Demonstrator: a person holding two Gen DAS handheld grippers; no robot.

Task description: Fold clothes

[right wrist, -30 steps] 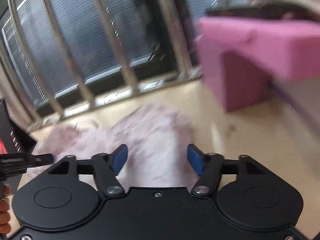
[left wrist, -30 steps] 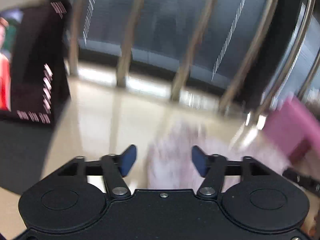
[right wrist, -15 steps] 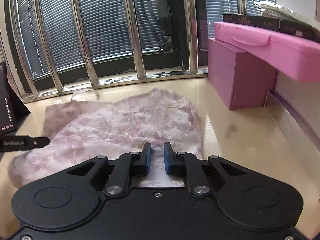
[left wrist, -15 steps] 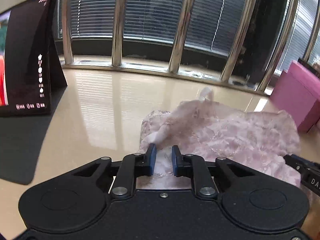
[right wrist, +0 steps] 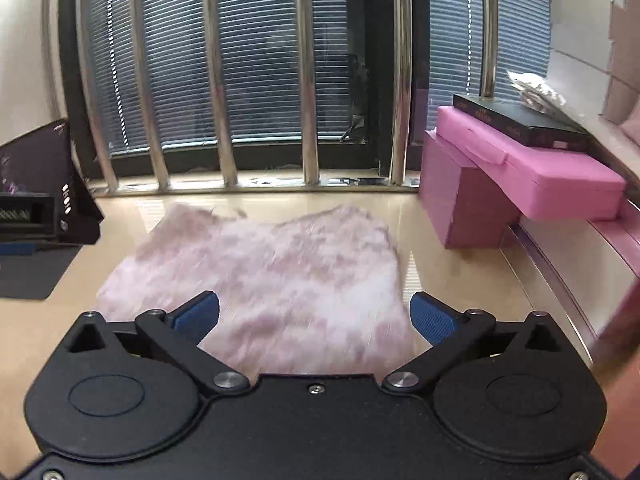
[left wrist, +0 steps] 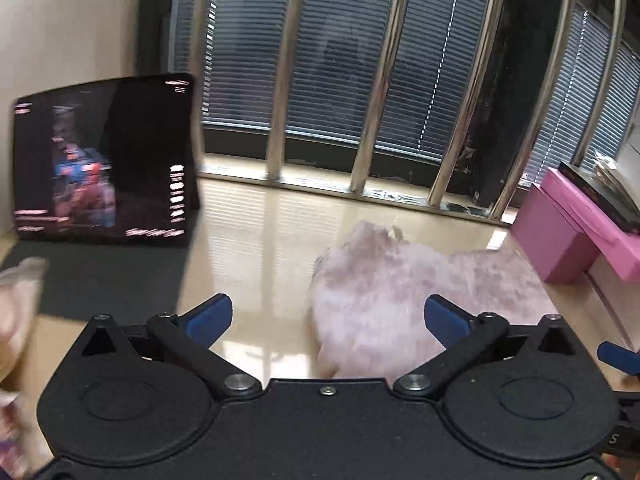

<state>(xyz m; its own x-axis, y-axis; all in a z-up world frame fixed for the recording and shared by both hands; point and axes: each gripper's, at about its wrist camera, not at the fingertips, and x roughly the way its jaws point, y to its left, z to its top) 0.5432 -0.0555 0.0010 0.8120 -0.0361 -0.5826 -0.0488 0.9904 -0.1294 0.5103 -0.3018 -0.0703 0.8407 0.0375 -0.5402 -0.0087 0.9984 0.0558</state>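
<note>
Both my tongs spread wide, gripping nothing: left tongs (left wrist: 328, 318), right tongs (right wrist: 314, 316). Pink garment (right wrist: 272, 272) lies on the desk (right wrist: 460, 280), beyond the fingertips. Pink box (right wrist: 472, 196) at right, tablet (left wrist: 104, 160) at left.

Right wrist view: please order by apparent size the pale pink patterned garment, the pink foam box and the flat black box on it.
1. Pale pink patterned garment, though nearest the camera.
2. Pink foam box.
3. Flat black box.
</note>
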